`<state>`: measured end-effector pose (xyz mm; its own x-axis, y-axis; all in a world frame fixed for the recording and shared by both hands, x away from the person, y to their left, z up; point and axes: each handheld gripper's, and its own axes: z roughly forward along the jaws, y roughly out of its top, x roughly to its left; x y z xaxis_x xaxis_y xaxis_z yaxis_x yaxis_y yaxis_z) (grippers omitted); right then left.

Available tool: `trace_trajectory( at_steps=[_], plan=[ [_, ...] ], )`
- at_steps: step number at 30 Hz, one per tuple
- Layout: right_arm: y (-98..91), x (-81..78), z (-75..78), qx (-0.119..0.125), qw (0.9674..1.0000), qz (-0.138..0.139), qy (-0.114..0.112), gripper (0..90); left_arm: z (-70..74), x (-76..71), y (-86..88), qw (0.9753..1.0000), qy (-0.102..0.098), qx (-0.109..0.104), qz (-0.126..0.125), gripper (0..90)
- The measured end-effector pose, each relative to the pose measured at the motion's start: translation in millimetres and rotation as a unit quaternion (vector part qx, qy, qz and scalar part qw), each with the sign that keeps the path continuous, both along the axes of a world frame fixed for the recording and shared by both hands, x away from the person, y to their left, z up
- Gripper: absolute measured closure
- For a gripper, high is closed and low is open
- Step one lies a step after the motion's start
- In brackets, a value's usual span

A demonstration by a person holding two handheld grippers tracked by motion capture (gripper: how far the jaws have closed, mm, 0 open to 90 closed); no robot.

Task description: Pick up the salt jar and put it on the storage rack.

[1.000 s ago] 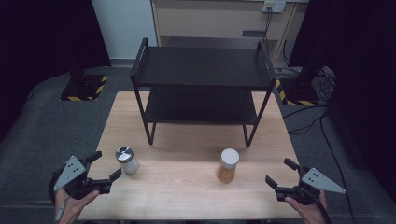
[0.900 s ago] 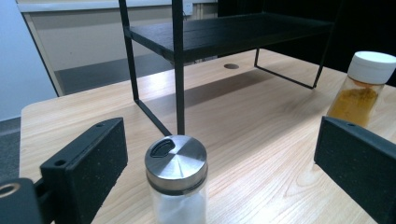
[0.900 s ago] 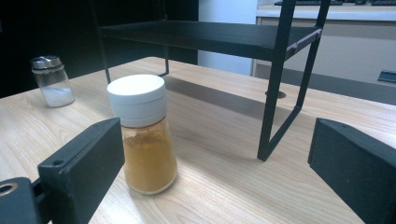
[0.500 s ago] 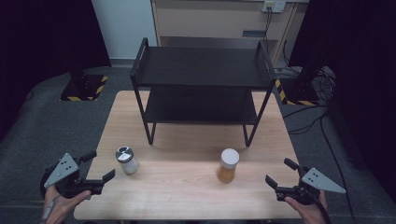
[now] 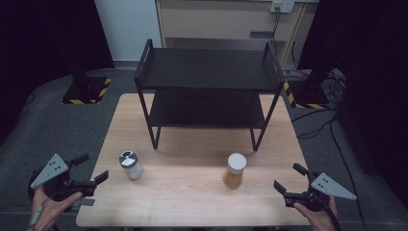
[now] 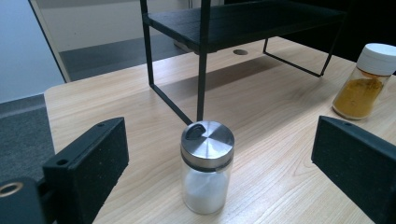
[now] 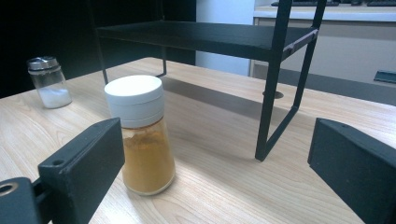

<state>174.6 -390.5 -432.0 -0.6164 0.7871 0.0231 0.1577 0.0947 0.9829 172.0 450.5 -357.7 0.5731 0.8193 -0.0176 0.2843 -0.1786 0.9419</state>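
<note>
Since a second ago: left gripper (image 5: 91, 173) pulled back left off the table (image 5: 192, 202) edge, jaws spread, lined up on salt shaker (image 5: 130, 164) at near left. Right gripper (image 5: 287, 179) unchanged, spread wide, near right, facing spice jar (image 5: 234, 170) in front of rack (image 5: 207, 86). Advise straight, level approach, centring each glass body between jaws, closing below caps, avoiding rack legs.

We note a light wooden table (image 5: 192, 202) carrying a black two-tier metal rack (image 5: 207, 72), a steel-lidded salt shaker (image 5: 130, 165) and a white-capped jar of orange spice (image 5: 235, 171), both upright, well apart.
</note>
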Motion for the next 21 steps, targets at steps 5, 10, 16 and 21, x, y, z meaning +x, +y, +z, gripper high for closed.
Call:
trace_trajectory(
  at_steps=[5, 10, 16, 21],
  plan=[
    [-0.4, 0.2, 0.0, 0.0, 1.0, 0.0, 0.002, 4.1, 15.9, 6.5, 4.7, 0.9999, 0.001, 0.013, -0.004, 2.6],
    [-0.2, 0.3, 0.1, -0.001, 1.0, 0.0, 0.002, 4.1, 26.2, 9.2, 8.8, 0.9998, -0.003, 0.019, -0.006, 2.5],
    [-0.1, -0.3, 0.0, -0.001, 1.0, -0.001, 0.002, 4.1, 31.3, 12.5, 17.8, 0.9999, -0.001, 0.015, -0.008, 2.5],
    [-0.3, 0.4, -0.2, 0.0, 1.0, -0.002, 0.004, 4.1, 26.7, 15.0, 23.4, 0.9999, 0.005, 0.007, -0.008, 2.3]
  ],
)
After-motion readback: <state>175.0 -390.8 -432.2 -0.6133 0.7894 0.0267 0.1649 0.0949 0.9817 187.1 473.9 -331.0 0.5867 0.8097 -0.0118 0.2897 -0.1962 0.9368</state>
